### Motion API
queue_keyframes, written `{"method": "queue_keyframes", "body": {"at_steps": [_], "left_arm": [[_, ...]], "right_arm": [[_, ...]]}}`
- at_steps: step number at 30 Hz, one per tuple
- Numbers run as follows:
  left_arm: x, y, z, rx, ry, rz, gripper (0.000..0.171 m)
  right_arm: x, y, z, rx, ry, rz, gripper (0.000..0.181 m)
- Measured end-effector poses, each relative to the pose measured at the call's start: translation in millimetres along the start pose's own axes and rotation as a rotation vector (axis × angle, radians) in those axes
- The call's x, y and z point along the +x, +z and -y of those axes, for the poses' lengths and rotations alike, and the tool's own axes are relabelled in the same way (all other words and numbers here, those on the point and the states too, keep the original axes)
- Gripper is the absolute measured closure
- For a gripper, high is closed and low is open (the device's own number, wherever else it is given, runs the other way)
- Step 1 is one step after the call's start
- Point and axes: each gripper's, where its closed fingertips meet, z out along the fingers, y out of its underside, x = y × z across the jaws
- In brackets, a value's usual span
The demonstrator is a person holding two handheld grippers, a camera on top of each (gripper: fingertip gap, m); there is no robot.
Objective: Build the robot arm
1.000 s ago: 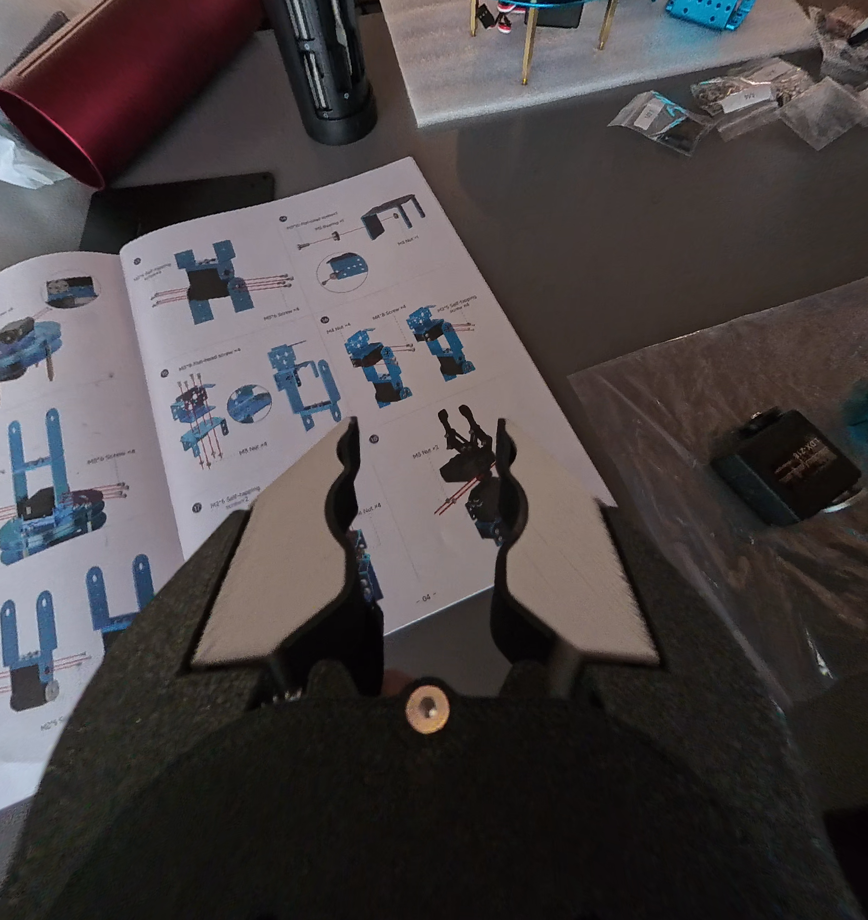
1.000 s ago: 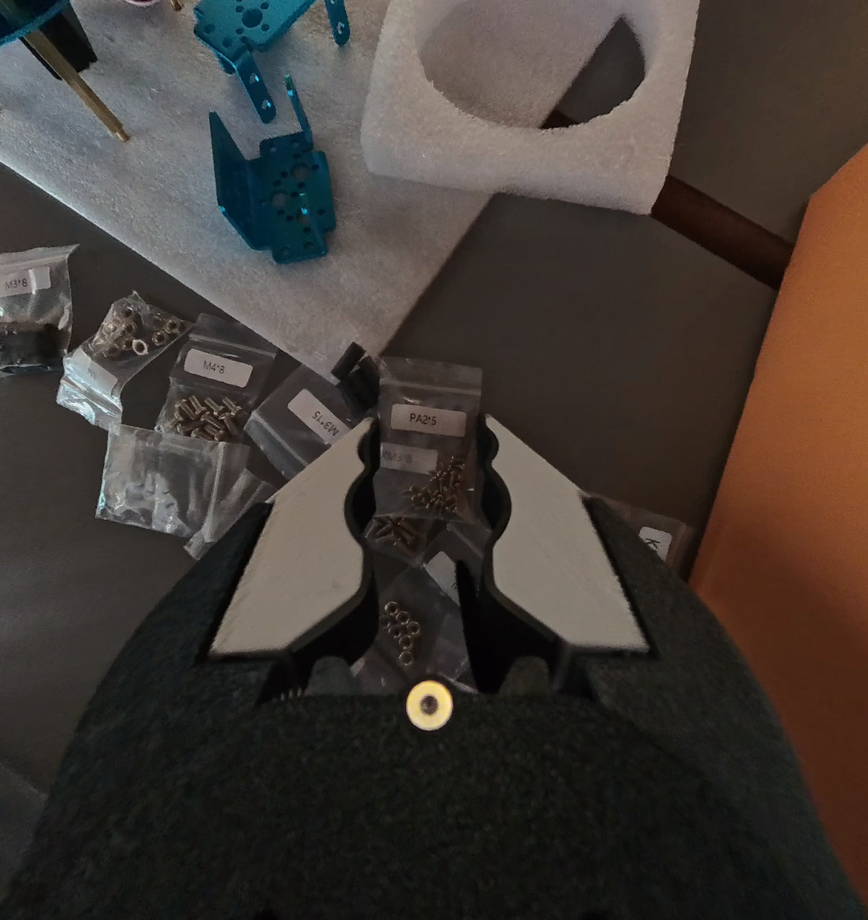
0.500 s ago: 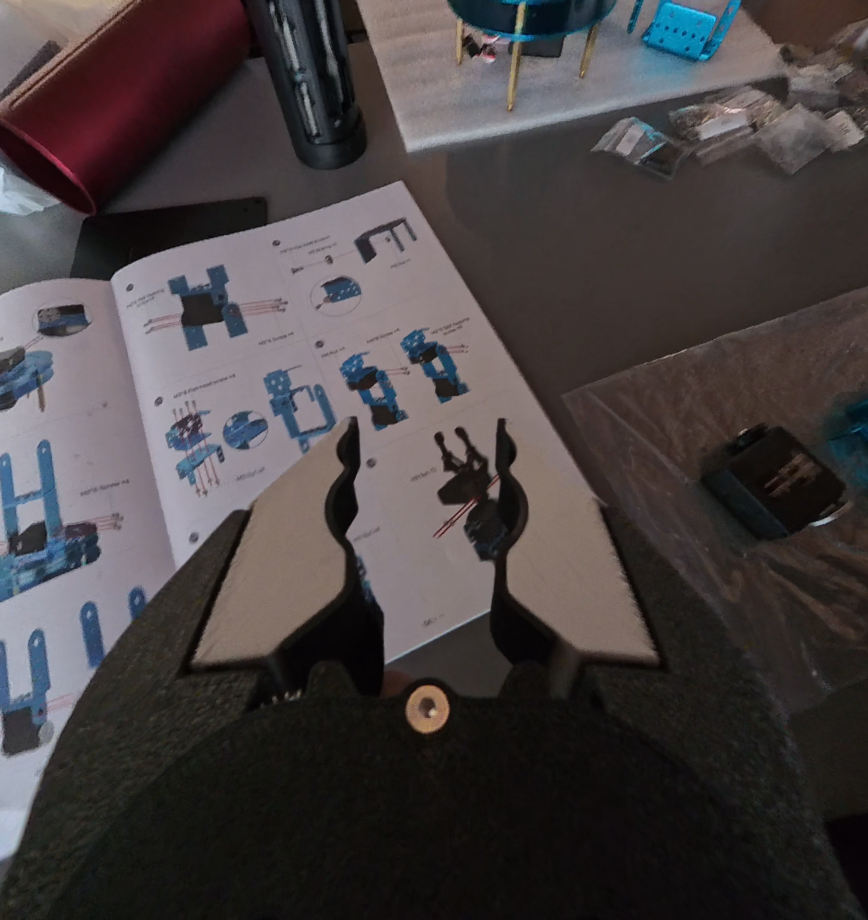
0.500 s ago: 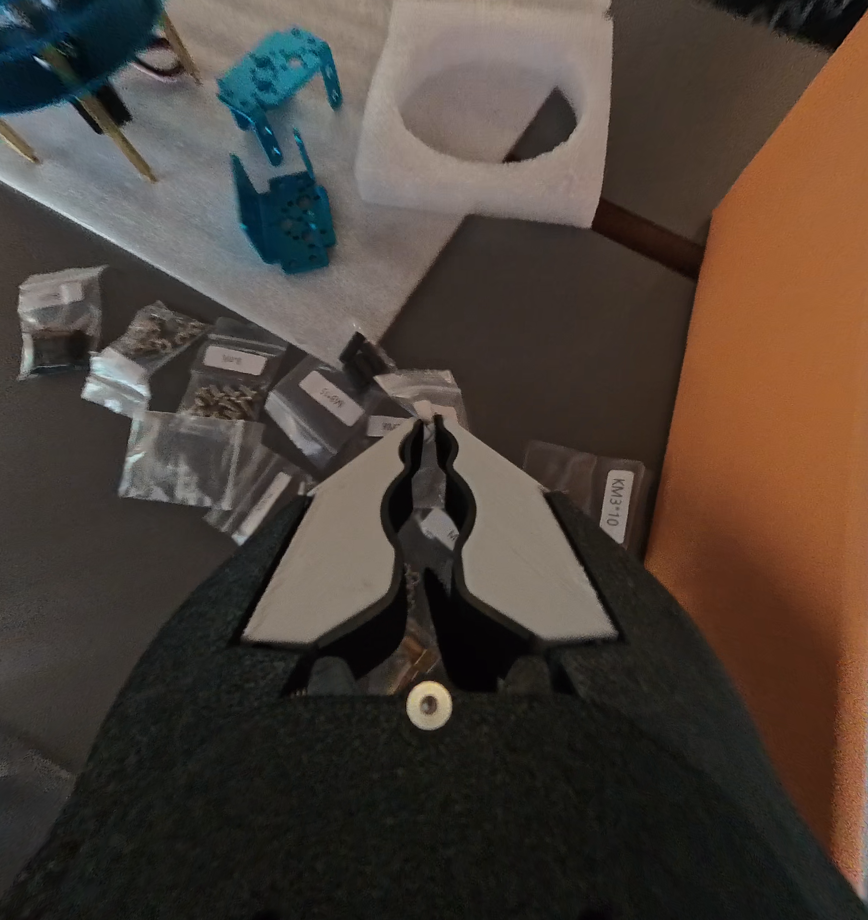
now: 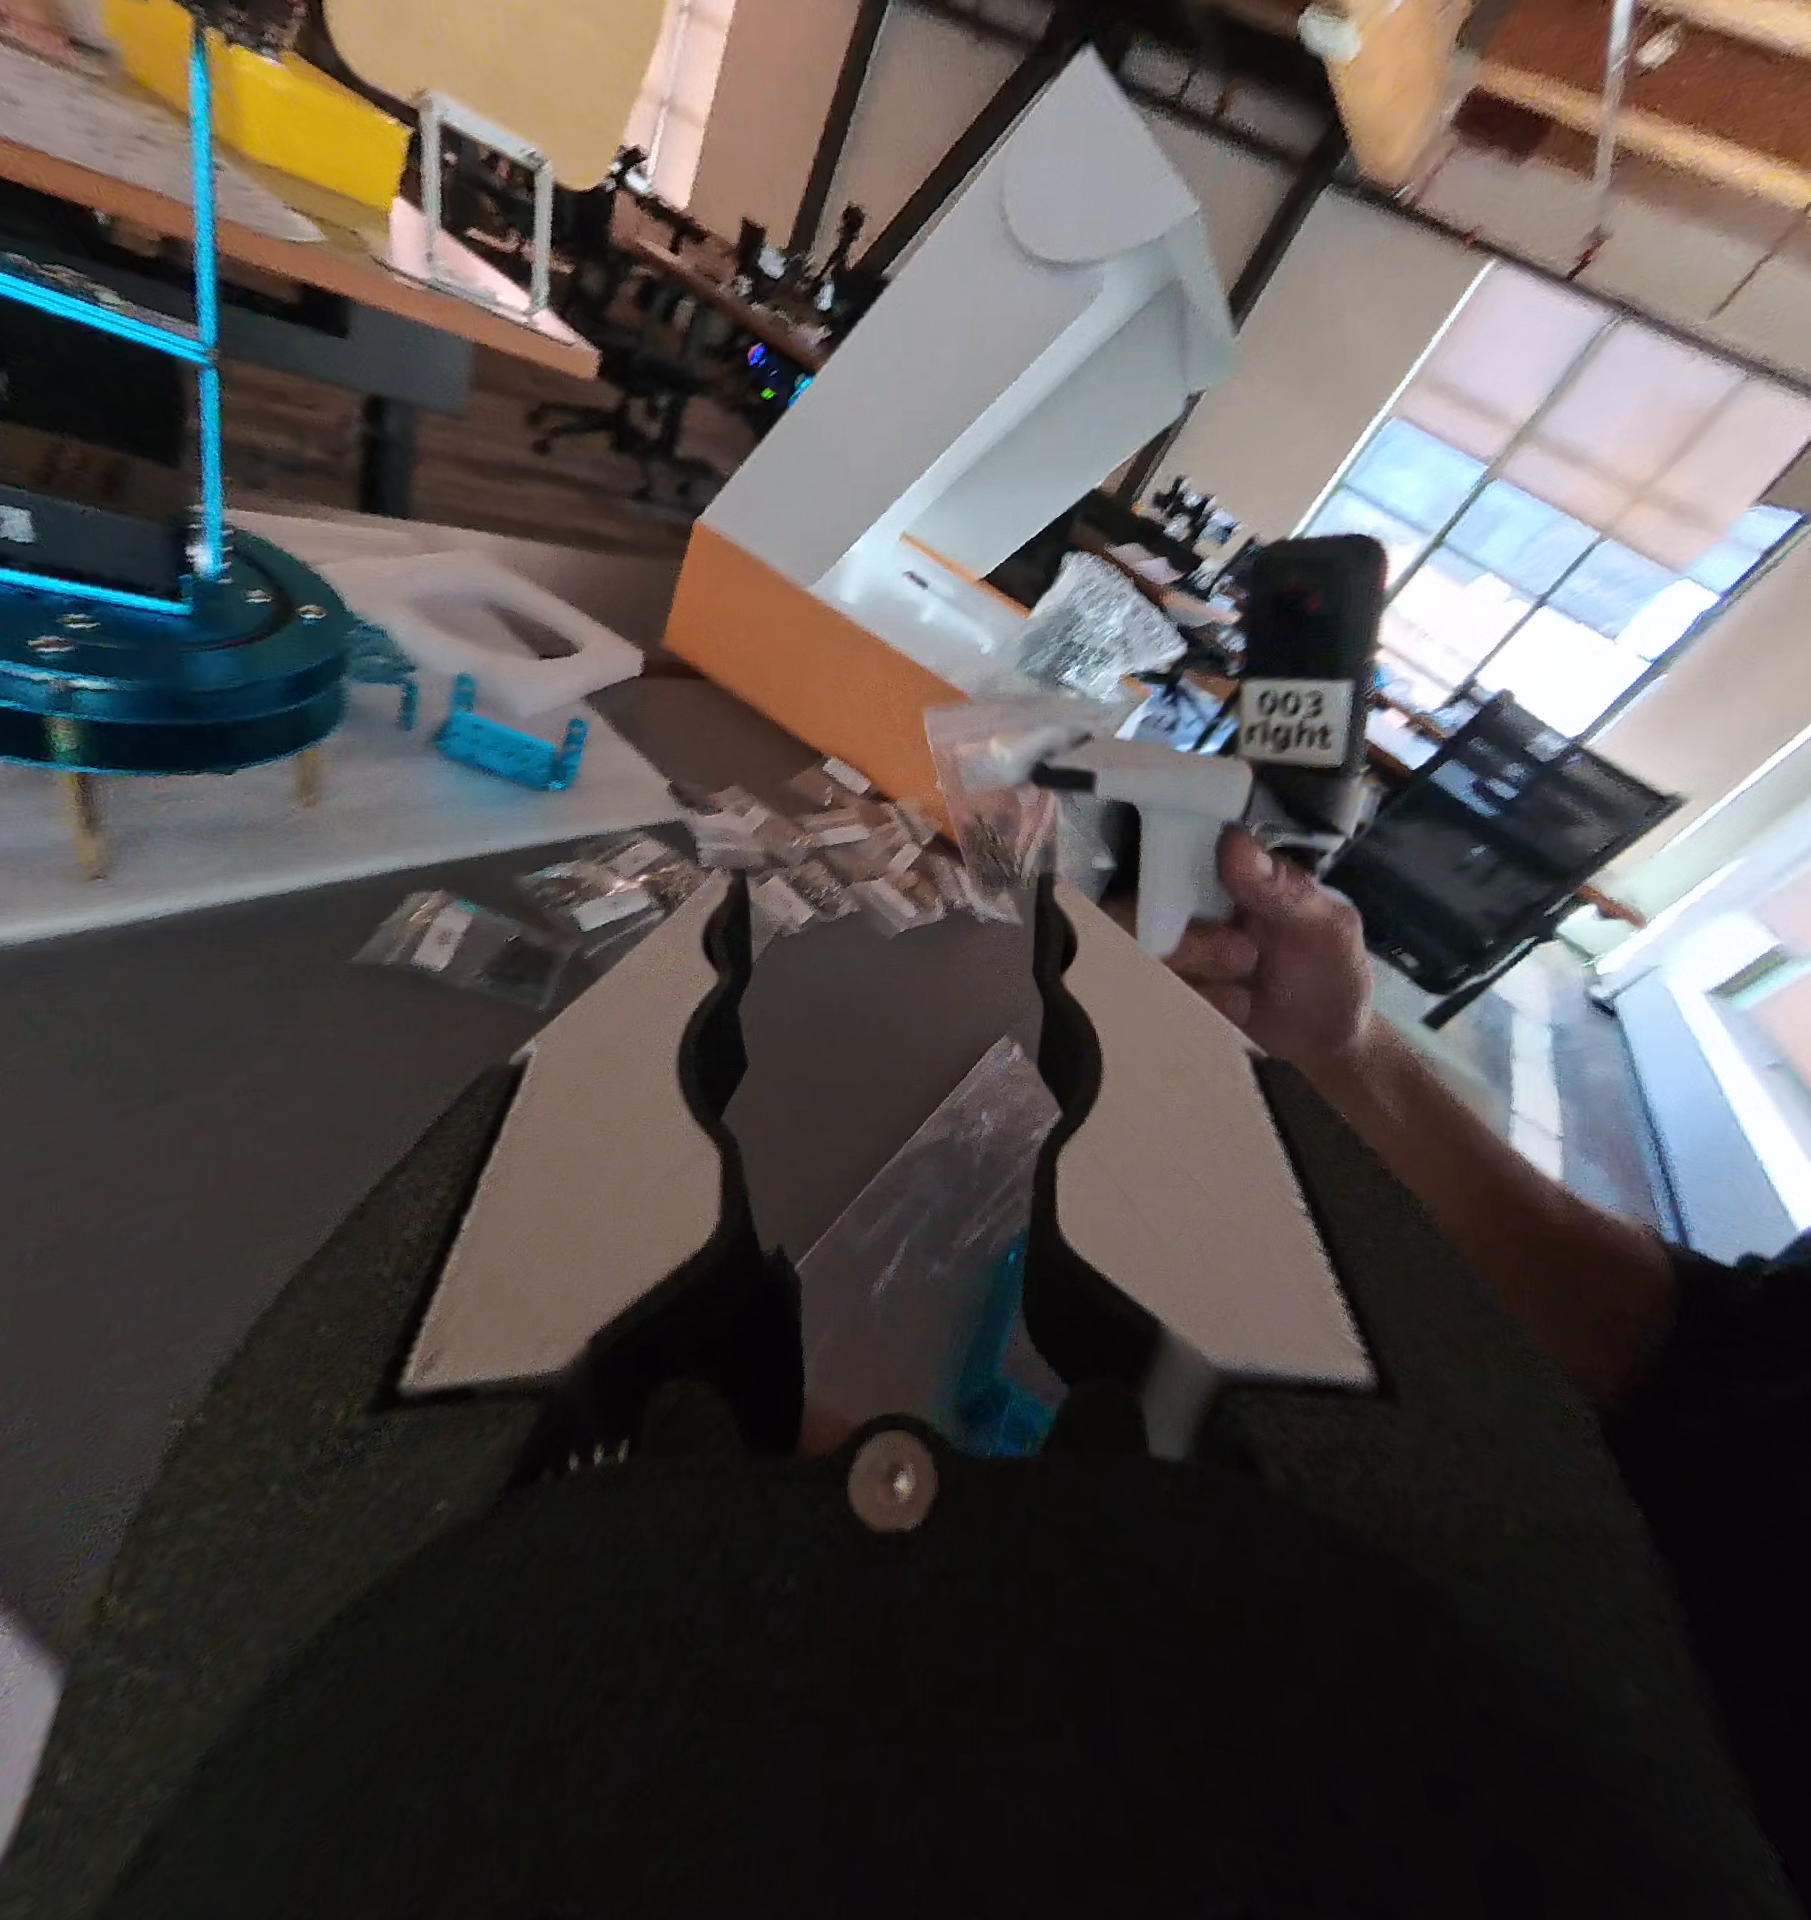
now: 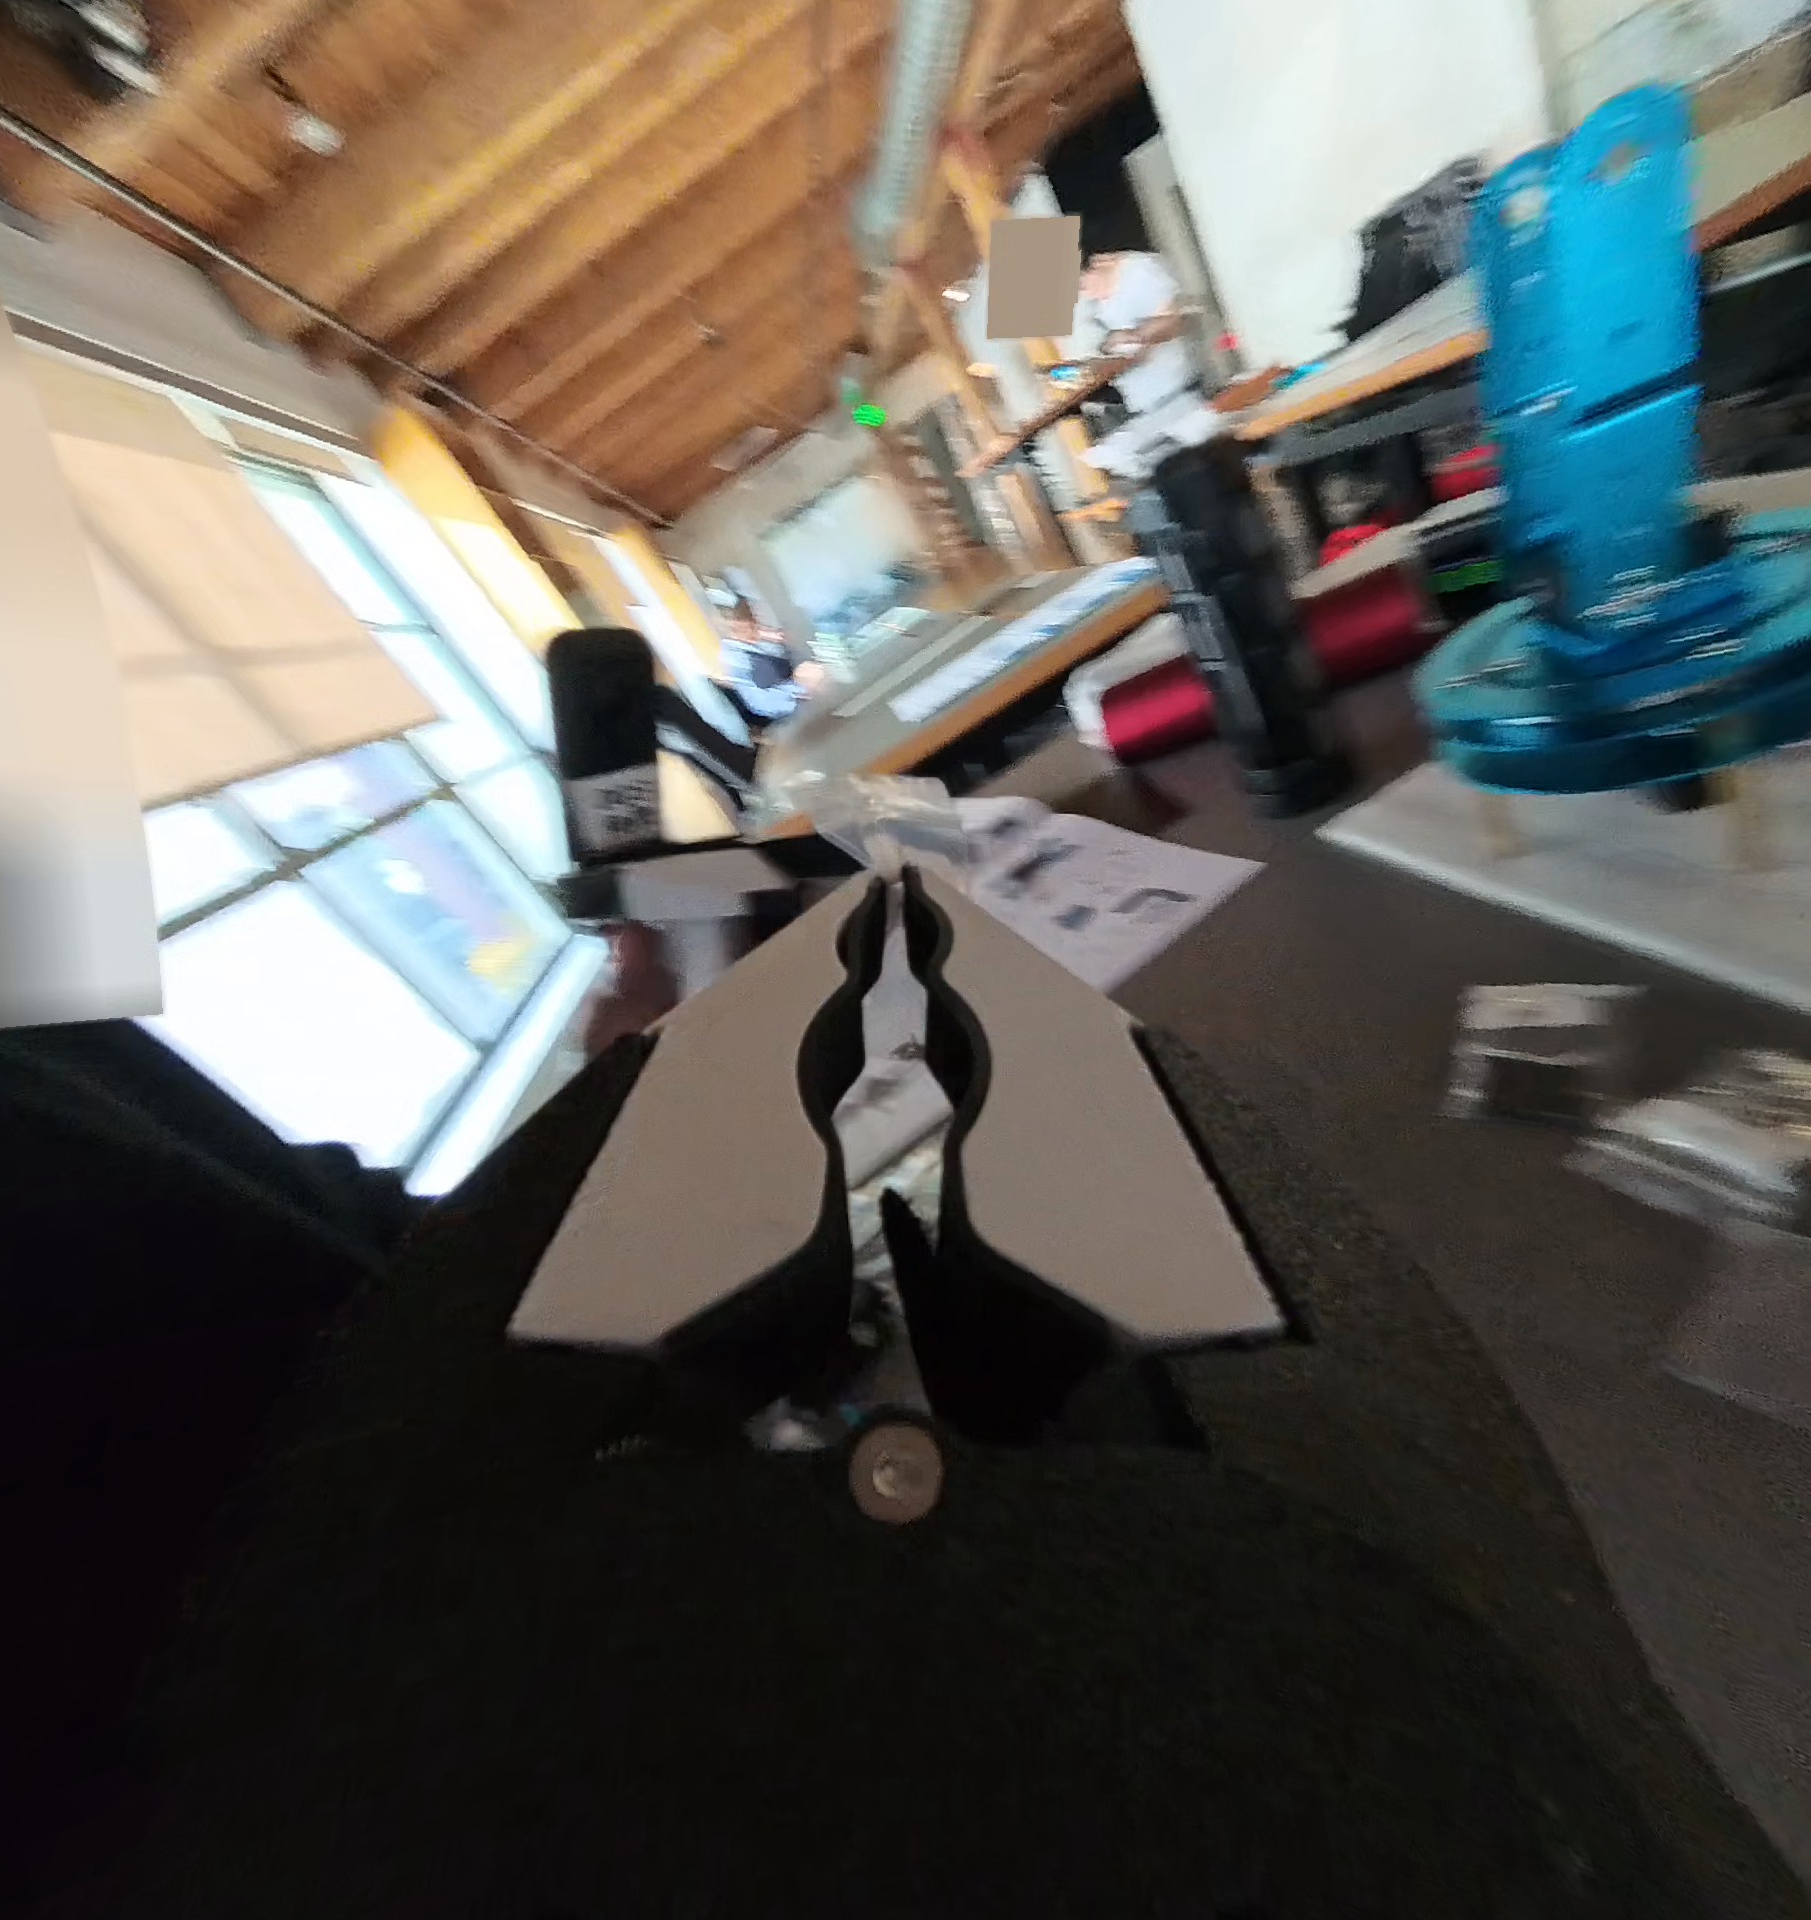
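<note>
My right gripper (image 6: 896,885) is shut on a small clear bag of screws (image 6: 865,810), held up above the dark table; the bag's top sticks out past the fingertips. In the left wrist view the same bag (image 5: 994,831) hangs from the right gripper (image 5: 1031,774), which a hand (image 5: 1265,935) holds. My left gripper (image 5: 885,902) is open and empty above the table, pointing toward the bag and a little short of it. A pile of small screw bags (image 5: 797,873) lies on the table beyond it.
A blue round base on brass legs (image 5: 132,665), a blue bracket (image 5: 511,738) and a white foam block (image 5: 506,634) stand at the left. An orange and white box (image 5: 807,665) is behind the pile. A clear plastic sheet (image 5: 932,1216) lies under the left gripper. The open manual (image 6: 1088,883) lies ahead in the right wrist view. Across from one pair of fingers to the other is roughly 6 cm.
My right gripper closed on a screw bag from the pile, lifted it and swung round. My left gripper tilted up off the manual and turned toward the right gripper.
</note>
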Motion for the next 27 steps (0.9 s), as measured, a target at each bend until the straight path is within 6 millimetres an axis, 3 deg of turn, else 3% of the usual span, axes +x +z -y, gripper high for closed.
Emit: {"method": "queue_keyframes", "body": {"at_steps": [3, 7, 13, 21, 25, 27], "left_arm": [[-5, 12, -5, 0.000, 0.008, -0.036, 0.118], [16, 5, -3, 0.051, -0.033, -0.216, 0.134], [34, -9, 2, 0.093, -0.063, -0.348, 0.150], [43, -13, -4, 0.061, -0.057, -0.405, 0.146], [44, -7, -16, 0.022, -0.005, -0.374, 0.145], [44, -6, -19, 0.016, 0.020, -0.361, 0.161]], "right_arm": [[-26, 6, -5, 0.033, 0.203, 0.226, 0.179], [-43, 7, -12, 0.028, 0.377, 0.391, 0.179], [-47, 8, -20, 0.009, 0.450, 0.452, 0.178], [-35, 8, -24, 0.014, 0.457, 0.408, 0.179], [-39, 10, -32, -0.011, 0.474, 0.430, 0.178], [-37, 13, -40, -0.046, 0.450, 0.400, 0.178]]}}
